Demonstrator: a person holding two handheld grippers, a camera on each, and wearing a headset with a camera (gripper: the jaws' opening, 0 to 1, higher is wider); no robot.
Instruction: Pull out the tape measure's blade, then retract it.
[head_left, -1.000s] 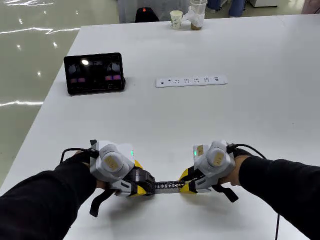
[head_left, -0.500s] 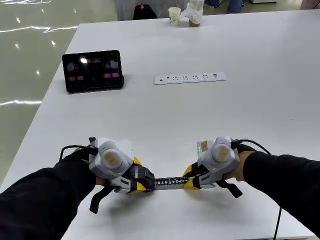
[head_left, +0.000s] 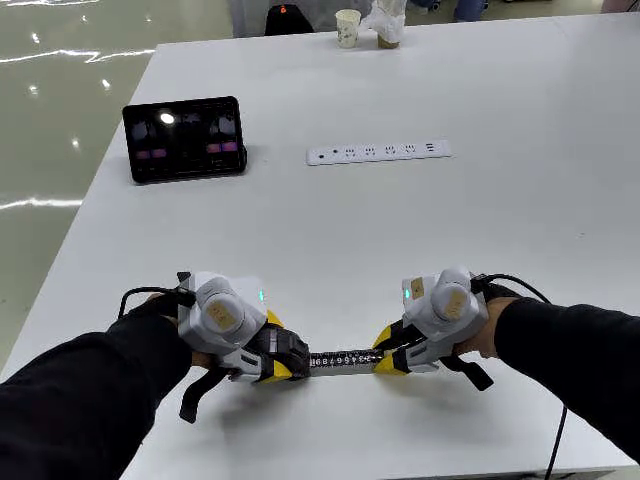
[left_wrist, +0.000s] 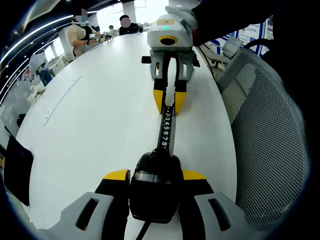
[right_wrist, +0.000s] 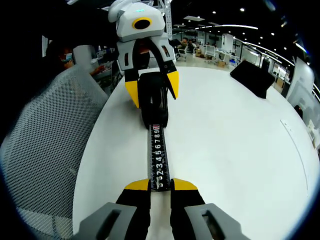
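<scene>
**Tape measure blade drawn out between two grippers at the near table edge**

Head view, lower part of the frame, read from left to right. The left gripper (head_left: 272, 362) lies lower left of centre. Its jaws are clamped on the black tape measure case (head_left: 288, 352), which sits between the two yellow tips on the white table (head_left: 480, 220). From the case a short length of blade (head_left: 345, 358), printed with numerals, runs rightward low over the tabletop; whether it touches the surface cannot be told. The blade's end lies between the jaws of the right gripper (head_left: 388, 362), lower right of centre, which are closed on it.

In the left gripper view, the case fills the gap between the jaws at bottom centre and touches both. The blade runs up the frame to the right gripper, whose yellow tips stand on either side of the blade's end.

In the right gripper view, the blade's end sits in the narrow slot between the two yellow tips at bottom centre, with the case at upper centre.

In the head view a dark tablet (head_left: 185, 138) stands at upper left, a white power strip (head_left: 378, 152) lies at upper centre, and a paper cup (head_left: 348, 28) stands at the top edge. All are well apart from the grippers.
</scene>
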